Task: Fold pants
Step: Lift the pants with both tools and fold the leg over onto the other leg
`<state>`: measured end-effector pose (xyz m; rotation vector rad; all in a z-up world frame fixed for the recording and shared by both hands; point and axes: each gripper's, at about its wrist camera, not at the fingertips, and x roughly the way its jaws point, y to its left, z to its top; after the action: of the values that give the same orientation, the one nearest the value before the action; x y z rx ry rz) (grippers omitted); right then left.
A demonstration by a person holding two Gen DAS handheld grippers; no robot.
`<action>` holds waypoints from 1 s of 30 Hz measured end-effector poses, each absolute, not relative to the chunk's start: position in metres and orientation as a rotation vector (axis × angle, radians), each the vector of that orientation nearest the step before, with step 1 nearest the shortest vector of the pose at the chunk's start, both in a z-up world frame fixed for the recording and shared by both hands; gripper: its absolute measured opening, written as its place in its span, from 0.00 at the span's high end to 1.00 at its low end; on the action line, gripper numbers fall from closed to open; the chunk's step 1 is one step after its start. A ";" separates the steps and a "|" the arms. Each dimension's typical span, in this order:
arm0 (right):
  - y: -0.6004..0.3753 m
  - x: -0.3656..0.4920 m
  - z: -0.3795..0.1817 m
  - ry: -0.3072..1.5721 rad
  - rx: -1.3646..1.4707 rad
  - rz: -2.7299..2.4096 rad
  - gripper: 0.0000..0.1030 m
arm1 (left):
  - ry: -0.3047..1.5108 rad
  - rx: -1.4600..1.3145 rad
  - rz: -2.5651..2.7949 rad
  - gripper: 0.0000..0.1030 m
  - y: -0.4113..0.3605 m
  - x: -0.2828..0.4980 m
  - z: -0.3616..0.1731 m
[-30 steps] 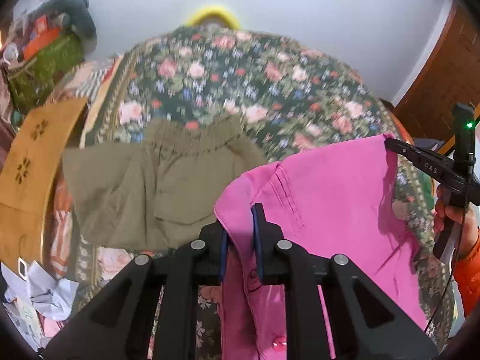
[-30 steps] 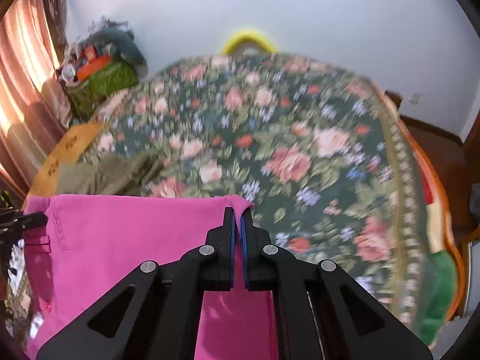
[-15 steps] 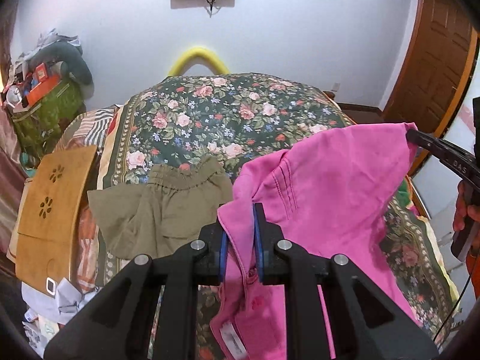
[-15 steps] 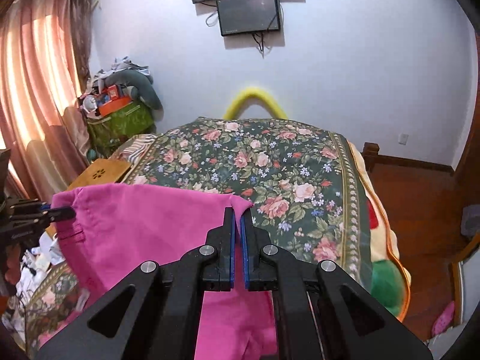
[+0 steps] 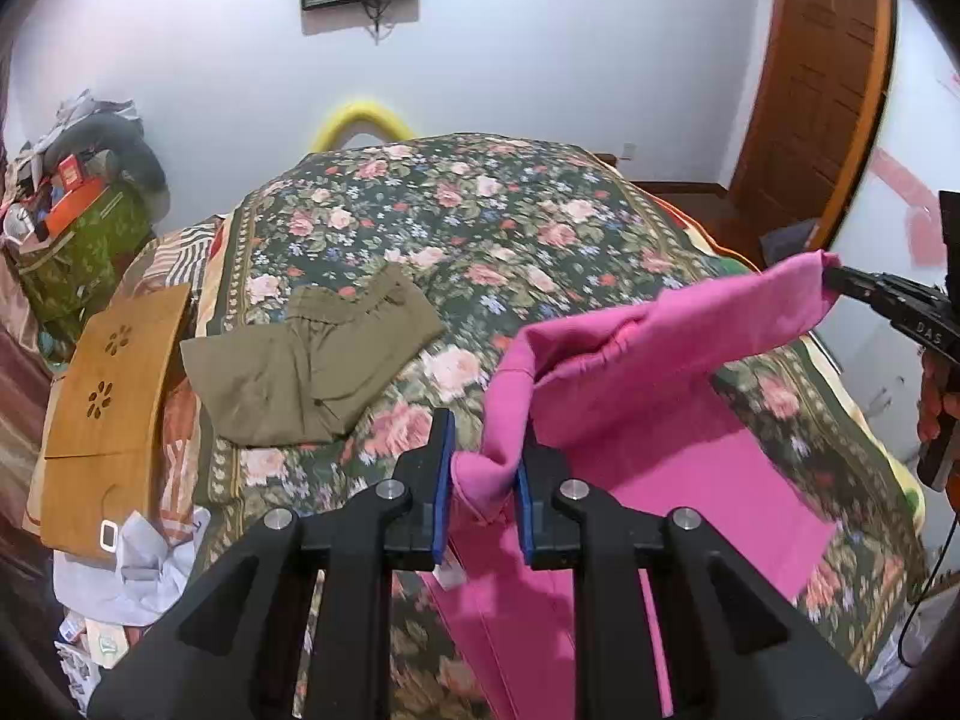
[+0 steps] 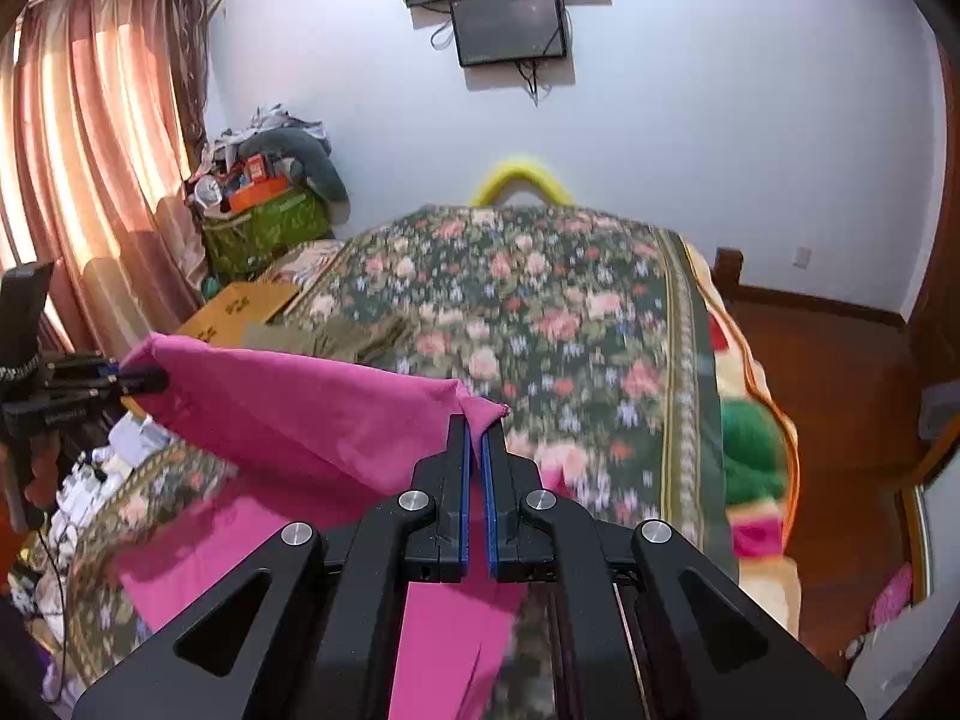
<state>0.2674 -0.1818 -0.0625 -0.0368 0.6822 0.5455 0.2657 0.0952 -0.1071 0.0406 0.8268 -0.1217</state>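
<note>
Two grippers (image 5: 483, 480) (image 6: 477, 468) clamp pink pants (image 5: 660, 348) above floral bed (image 5: 480, 222) — white walls (image 5: 540, 60)

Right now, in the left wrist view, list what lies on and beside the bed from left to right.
green bag → wooden board → olive shorts → pink pants → right gripper

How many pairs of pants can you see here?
2. The pink pants hang between the two hand-held grippers over the bed; the olive pants lie flat on the floral bedspread. The clutter piles may hide more.
</note>
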 end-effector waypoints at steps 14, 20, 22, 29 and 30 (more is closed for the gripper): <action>-0.201 0.200 -0.120 0.806 -0.045 0.542 0.97 | 0.908 0.096 -0.147 0.81 0.081 0.191 -0.161; -0.203 0.180 -0.145 0.859 -0.053 0.531 0.97 | 0.945 0.100 -0.127 0.81 0.085 0.172 -0.181; -0.204 0.171 -0.152 0.871 -0.061 0.527 0.97 | 0.957 0.099 -0.113 0.81 0.087 0.165 -0.187; -0.213 0.155 -0.161 0.922 -0.061 0.506 0.95 | 0.967 0.072 -0.065 0.81 0.098 0.149 -0.191; -0.216 0.152 -0.159 0.920 -0.052 0.500 0.95 | 0.966 0.063 -0.058 0.81 0.101 0.147 -0.189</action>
<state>0.1524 -0.2158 -0.1593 -0.0516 0.9200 0.5001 0.1468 0.1010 -0.1893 0.0634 0.9659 -0.0577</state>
